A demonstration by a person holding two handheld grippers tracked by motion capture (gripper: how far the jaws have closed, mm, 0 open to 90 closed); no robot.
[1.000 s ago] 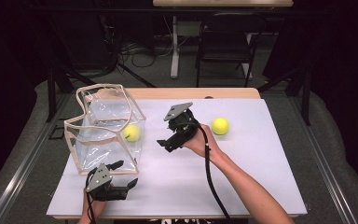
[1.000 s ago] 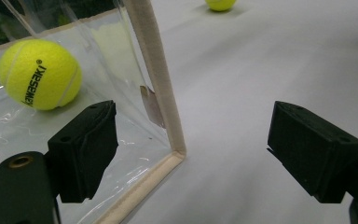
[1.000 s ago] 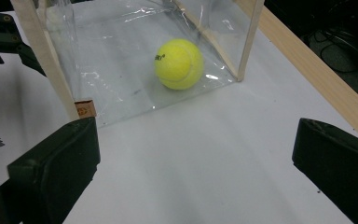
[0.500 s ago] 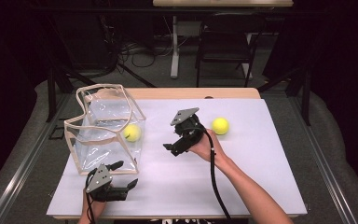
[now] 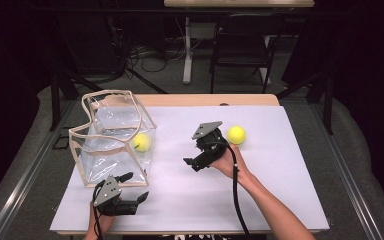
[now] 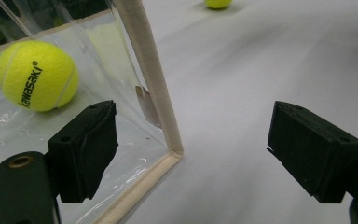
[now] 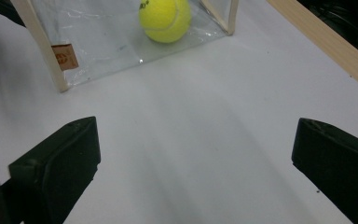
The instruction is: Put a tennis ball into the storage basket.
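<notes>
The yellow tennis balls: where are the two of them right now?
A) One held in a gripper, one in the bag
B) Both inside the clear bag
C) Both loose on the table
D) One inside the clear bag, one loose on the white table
D: one tennis ball sits inside the clear bag, while the other ball lies on the white table just beyond the right gripper, whose jaws are open and empty.

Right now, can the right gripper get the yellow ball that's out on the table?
Probably yes. The right gripper is open, and the loose ball lies bare on the white table just beside that hand. But the jaws face the clear bag, so the hand must turn first.
</notes>
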